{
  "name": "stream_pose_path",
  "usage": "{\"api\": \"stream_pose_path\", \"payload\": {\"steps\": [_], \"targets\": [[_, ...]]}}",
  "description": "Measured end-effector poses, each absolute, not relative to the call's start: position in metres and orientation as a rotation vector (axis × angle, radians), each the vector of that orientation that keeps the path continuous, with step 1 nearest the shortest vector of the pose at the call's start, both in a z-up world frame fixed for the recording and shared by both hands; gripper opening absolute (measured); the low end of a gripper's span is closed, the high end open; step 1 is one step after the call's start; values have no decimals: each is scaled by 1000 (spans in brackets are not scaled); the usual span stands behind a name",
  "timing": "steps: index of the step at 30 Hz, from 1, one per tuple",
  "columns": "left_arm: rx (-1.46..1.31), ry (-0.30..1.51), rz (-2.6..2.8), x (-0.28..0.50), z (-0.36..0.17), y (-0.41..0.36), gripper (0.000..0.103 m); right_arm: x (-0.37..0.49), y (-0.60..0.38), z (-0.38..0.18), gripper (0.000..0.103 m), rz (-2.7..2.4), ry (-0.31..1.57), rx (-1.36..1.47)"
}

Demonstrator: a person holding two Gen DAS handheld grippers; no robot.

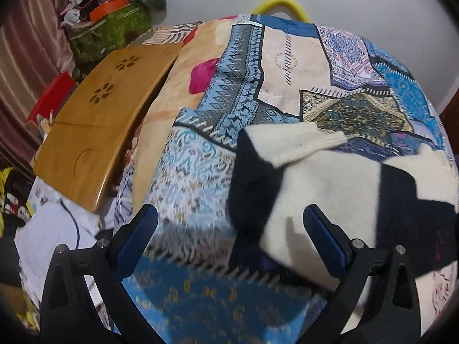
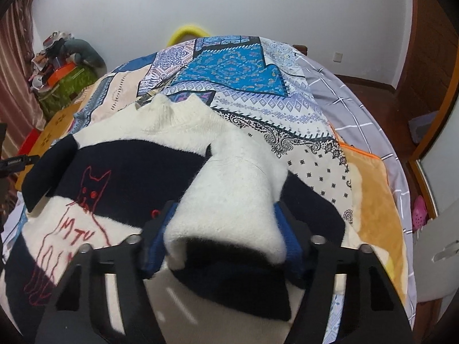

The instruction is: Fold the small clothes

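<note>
Sweater [image 2: 123, 172]: navy-and-cream knit, spread on the quilt [image 2: 229, 77]; red cat stitching faces up; collar points away from you
Right gripper [image 2: 225, 229]: clamped on the cream sleeve [image 2: 235, 189], which bunches between the pads; keep that pinch firm, and carry the sleeve across the body so it lands flat
Left gripper [image 1: 229, 232]: jaws wide, nothing in them; it hangs over the sweater's near dark edge; pin that edge before you pull
Risk: fluffy knit may drag; lift, don't slide

White walls [image 2: 258, 5], patchwork-quilted bed [image 2: 235, 71], wooden lap desk [image 1: 109, 120], brown curtain [image 1: 25, 57].
</note>
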State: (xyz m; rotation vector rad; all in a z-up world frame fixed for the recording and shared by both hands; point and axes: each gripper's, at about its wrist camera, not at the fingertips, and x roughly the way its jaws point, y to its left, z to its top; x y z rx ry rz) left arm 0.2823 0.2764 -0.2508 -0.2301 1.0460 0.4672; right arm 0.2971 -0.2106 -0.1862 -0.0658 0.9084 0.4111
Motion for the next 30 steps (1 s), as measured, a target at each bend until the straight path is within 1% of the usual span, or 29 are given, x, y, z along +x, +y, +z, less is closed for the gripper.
{"api": "stream_pose_path", "payload": {"steps": [2,5,7,10,13,14,15,16,17,18,21,24,30], "targets": [[-205,1055,462,293,-256,277,102,299,-212,-185,36,393,895,-76],[-187,1090,429,313,-267,278,91,302,-220,-182,22,374,881,-89],[-185,1105,414,322,-274,278,88,303,-225,-179,17,361,873,-96],[-165,1110,413,334,-280,277,82,303,-238,-176,16,333,859,-99],[-168,1106,409,345,-284,278,73,304,-255,-174,15,297,853,-78],[-179,1107,404,348,-285,279,67,305,-260,-174,15,286,853,-70],[-189,1110,397,351,-286,280,58,305,-266,-174,15,274,855,-59],[-194,1116,391,353,-287,280,52,305,-270,-173,15,265,858,-51],[-192,1124,393,355,-288,280,42,306,-275,-174,15,253,863,-42],[-181,1128,398,357,-289,279,36,306,-280,-174,15,240,867,-36],[-147,1125,397,359,-286,276,24,307,-295,-176,15,207,876,-15],[-136,1112,393,356,-279,274,19,307,-307,-179,15,174,884,-4],[-166,1033,354,350,-242,266,15,307,-328,-185,15,118,912,-3]]}}
